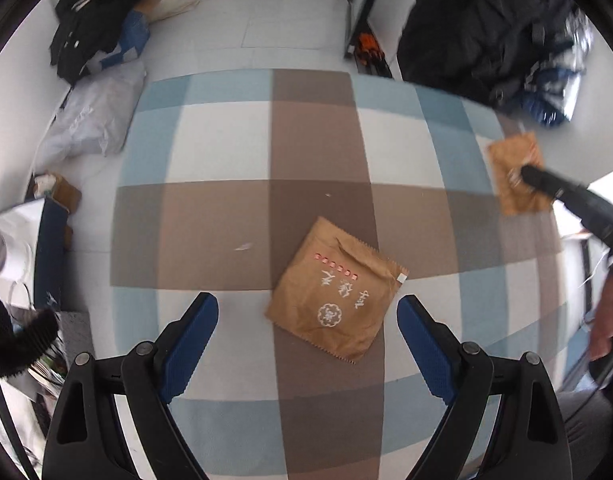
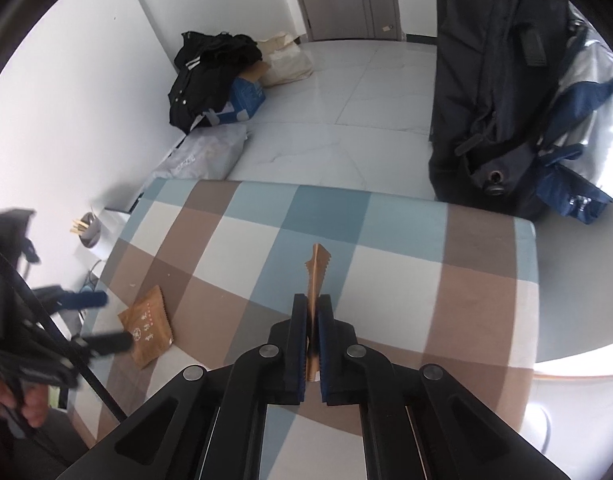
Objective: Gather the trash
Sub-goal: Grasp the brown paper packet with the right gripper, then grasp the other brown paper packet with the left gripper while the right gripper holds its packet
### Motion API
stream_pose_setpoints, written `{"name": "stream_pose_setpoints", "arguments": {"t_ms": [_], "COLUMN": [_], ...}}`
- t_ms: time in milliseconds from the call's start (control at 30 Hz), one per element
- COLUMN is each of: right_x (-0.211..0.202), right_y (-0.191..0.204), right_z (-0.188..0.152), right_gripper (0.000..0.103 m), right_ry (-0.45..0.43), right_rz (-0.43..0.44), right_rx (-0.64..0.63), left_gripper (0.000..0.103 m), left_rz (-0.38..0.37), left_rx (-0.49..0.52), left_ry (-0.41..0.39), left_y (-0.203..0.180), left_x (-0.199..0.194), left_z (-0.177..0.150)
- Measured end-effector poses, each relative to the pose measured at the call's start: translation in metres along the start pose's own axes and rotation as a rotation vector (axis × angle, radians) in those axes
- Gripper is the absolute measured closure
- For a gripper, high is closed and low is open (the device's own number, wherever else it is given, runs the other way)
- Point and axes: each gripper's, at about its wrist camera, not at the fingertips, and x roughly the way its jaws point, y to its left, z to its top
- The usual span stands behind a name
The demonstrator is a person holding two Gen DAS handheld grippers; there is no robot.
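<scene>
A brown paper packet (image 1: 336, 290) with white print lies flat on the checked cloth (image 1: 242, 216); it also shows in the right wrist view (image 2: 148, 330). My left gripper (image 1: 306, 312) is open just above it, one finger on each side. My right gripper (image 2: 312, 312) is shut on a second brown packet (image 2: 316, 268), held edge-on above the cloth. In the left wrist view that second packet (image 1: 514, 168) hangs from the right gripper at the far right.
Black clothes (image 2: 210, 76), a blue box (image 2: 246, 96) and a white bag (image 2: 204, 156) lie on the floor by the left wall. A dark jacket and a blue-and-silver bag (image 2: 506, 92) stand at the cloth's far right. A cup with sticks (image 2: 88, 228) sits left.
</scene>
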Motion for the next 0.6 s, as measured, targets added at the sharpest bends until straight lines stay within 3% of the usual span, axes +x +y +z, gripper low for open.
{"name": "stream_pose_setpoints", "arguments": {"t_ms": [300,467,600], "right_x": [-0.020,-0.032,-0.047], "right_y": [-0.013,-0.016,-0.022], "right_z": [-0.003,-0.007,-0.014], "right_gripper": [0.099,0.099,0.099], "right_ry": [-0.024,-0.049,-0.073], "right_rz": [0.006,0.011,0.016], "right_rx": [0.005,0.009,0.036], "left_gripper": [0.015,0.055,0.062], "left_rz": [0.108,0.083,0.084], "left_rx": [0.156,0.188,0.183], "left_ry": [-0.044,-0.062,-0.066], "left_y": [-0.022,-0.027,-0.033], "left_x": [0.005,-0.006,-0.006], "left_z": [-0.013,-0.016,-0.018]}}
